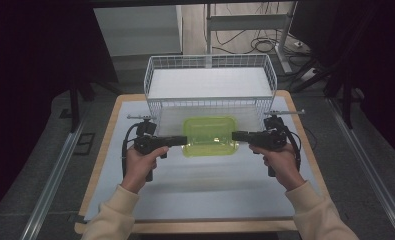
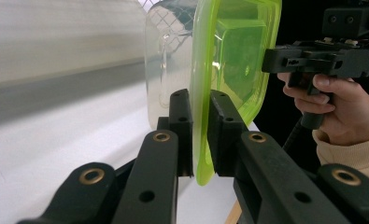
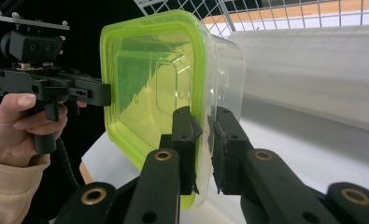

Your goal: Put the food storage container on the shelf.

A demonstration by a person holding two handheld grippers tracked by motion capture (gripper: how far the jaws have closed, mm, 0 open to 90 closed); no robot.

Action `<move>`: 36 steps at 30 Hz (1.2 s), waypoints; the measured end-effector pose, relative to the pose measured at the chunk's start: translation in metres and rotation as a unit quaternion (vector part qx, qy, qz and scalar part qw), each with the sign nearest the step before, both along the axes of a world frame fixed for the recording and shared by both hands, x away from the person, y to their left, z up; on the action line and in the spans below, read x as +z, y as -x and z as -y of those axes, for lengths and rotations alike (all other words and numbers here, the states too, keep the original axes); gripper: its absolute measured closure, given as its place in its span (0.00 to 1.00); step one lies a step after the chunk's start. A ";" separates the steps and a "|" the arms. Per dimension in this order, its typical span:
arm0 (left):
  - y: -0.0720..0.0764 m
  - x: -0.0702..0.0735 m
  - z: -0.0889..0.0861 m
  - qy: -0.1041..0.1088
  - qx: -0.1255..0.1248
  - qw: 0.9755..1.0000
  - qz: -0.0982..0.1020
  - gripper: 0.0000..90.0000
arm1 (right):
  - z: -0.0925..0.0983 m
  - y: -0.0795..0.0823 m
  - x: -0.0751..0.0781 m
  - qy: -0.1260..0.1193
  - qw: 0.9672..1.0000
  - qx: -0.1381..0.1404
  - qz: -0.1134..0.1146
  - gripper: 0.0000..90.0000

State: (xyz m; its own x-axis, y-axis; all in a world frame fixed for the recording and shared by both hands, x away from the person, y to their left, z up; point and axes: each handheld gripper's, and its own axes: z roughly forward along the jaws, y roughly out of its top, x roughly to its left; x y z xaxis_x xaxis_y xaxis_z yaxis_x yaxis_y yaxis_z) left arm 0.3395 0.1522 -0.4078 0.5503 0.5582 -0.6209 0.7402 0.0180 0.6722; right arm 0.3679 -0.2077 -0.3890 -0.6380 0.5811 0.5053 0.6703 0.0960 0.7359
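1. Nearest you, at the front of the table (image 1: 205,200), your two hands come in from below, one gripper in each. No object lies on the white mat between them and the near edge.
2. Mid-table: the left gripper (image 1: 180,140) is clamped on the left rim of the green-lidded container (image 1: 209,136); in the left gripper view its jaws pinch the lid edge (image 2: 202,140). The right gripper (image 1: 237,135) is clamped on the opposite rim, jaws on either side of the lid's edge in the right gripper view.
3. Container status: clear tub, green lid on, held level between both grippers just in front of the wire basket (image 1: 210,80). You cannot tell whether it rests on the mat or is lifted.
4. Farther back: the basket appears empty.
5. Judgement: two-sided grasp done; if the basket is the destination, the lift over its front wall and the release remain.
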 end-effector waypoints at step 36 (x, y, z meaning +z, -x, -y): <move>-0.057 0.065 -0.003 -0.002 0.006 1.000 0.020 0.91 | -0.005 -0.047 0.062 -0.008 0.999 -0.025 0.023 0.89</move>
State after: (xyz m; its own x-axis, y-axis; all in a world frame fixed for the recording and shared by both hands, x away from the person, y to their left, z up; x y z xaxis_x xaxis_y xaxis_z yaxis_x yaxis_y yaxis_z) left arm 0.3967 0.1553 -0.3424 0.5680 0.5673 -0.5963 0.7120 0.0248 0.7018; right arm 0.4146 -0.2027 -0.3267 -0.6312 0.6046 0.4858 0.6391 0.0506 0.7674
